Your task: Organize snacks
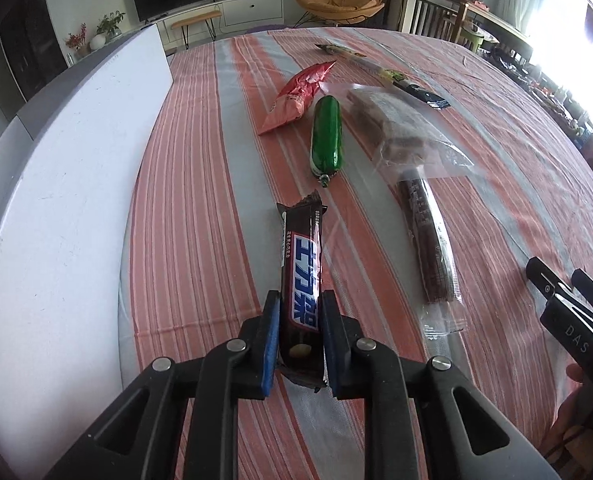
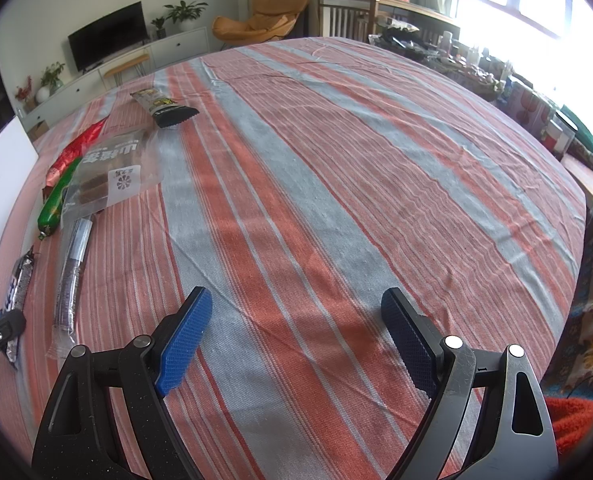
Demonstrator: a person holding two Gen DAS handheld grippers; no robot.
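A dark brown chocolate bar (image 1: 302, 272) with blue and white lettering lies lengthwise on the striped tablecloth (image 1: 200, 200). My left gripper (image 1: 300, 296) is shut on its near half, blue pads pressed against both long sides. The bar (image 2: 18, 284) also shows at the left edge of the right wrist view. My right gripper (image 2: 296, 294) is open over bare cloth with nothing between its fingers; its black fingertips (image 1: 536, 270) show at the right edge of the left wrist view.
Beyond the bar lie a green sausage (image 1: 327, 138), a red packet (image 1: 296, 96), a clear bag of brown cakes (image 1: 400, 120), a dark stick in clear wrap (image 1: 428, 240) and a long black-ended snack (image 1: 380, 68). A white panel (image 1: 76, 200) stands along the left.
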